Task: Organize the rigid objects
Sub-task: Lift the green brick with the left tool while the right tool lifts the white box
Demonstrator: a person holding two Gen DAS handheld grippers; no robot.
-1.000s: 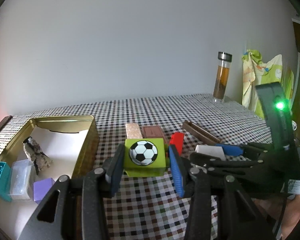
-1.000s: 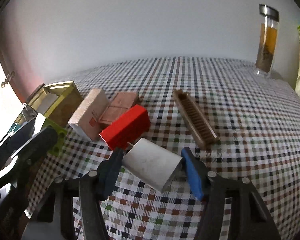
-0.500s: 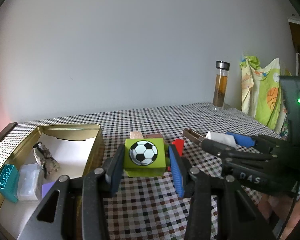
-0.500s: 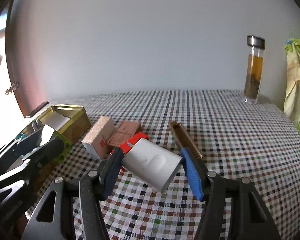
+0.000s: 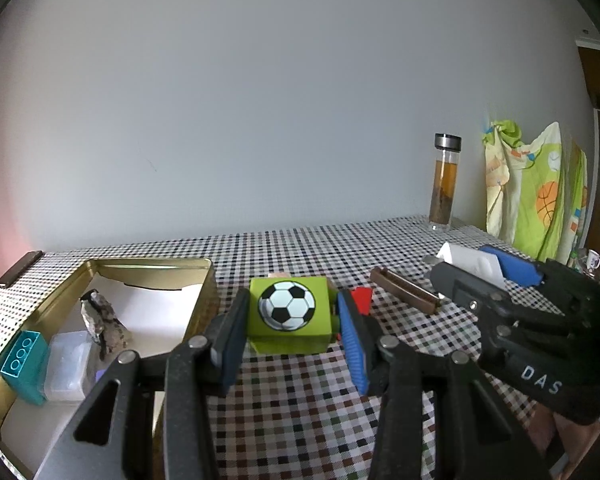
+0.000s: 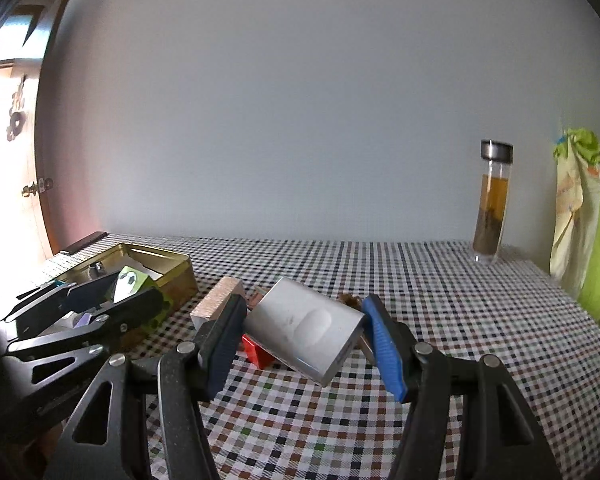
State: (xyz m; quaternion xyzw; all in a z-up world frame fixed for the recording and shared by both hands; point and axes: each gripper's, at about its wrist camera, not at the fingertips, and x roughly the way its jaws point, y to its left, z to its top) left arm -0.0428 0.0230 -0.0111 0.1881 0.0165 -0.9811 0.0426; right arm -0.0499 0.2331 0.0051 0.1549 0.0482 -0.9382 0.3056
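My left gripper point(image 5: 290, 326) is shut on a green block with a football picture point(image 5: 288, 314), held above the checked cloth just right of a gold tin point(image 5: 148, 266). In the right wrist view my right gripper point(image 6: 304, 340) is shut on a tilted white box point(image 6: 306, 330), lifted over a red block point(image 6: 256, 354) and a tan block point(image 6: 216, 306). That same white box point(image 5: 470, 262) shows at the right of the left wrist view. The left gripper point(image 6: 112, 300) with the green block point(image 6: 128, 282) appears in front of the gold tin point(image 6: 172, 266).
The tin holds a teal brick point(image 5: 22, 360), a clear plastic box point(image 5: 68, 364) and a stone point(image 5: 102, 324). A brown grooved strip point(image 5: 406, 290) lies on the cloth. A tea bottle point(image 6: 492, 204) stands at the far edge. Patterned cloth point(image 5: 540, 196) hangs at the right.
The right gripper has lifted the white box off the cloth and tilted toward level. The left gripper still holds the green block, pitched up a little so more wall shows.
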